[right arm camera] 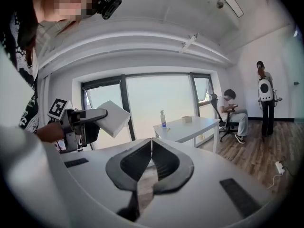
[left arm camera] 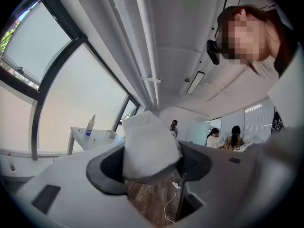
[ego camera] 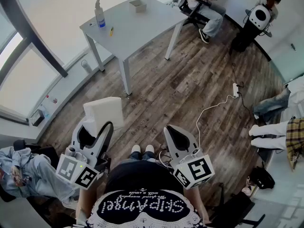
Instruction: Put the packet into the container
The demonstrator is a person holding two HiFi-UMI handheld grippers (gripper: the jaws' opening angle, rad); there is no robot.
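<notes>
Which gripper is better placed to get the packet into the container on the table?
Left: the left gripper is clamped on the white packet, while the right gripper is shut and empty.

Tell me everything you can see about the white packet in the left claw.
The packet is plain white and puffy like a small pillow, with no print that shows. It looks like paper or thin plastic. The left claw grips one end of it between widely spread pads, so most of the packet sticks out beyond the tips, tilted. It is held in the air above the wooden floor and touches nothing else.
</notes>
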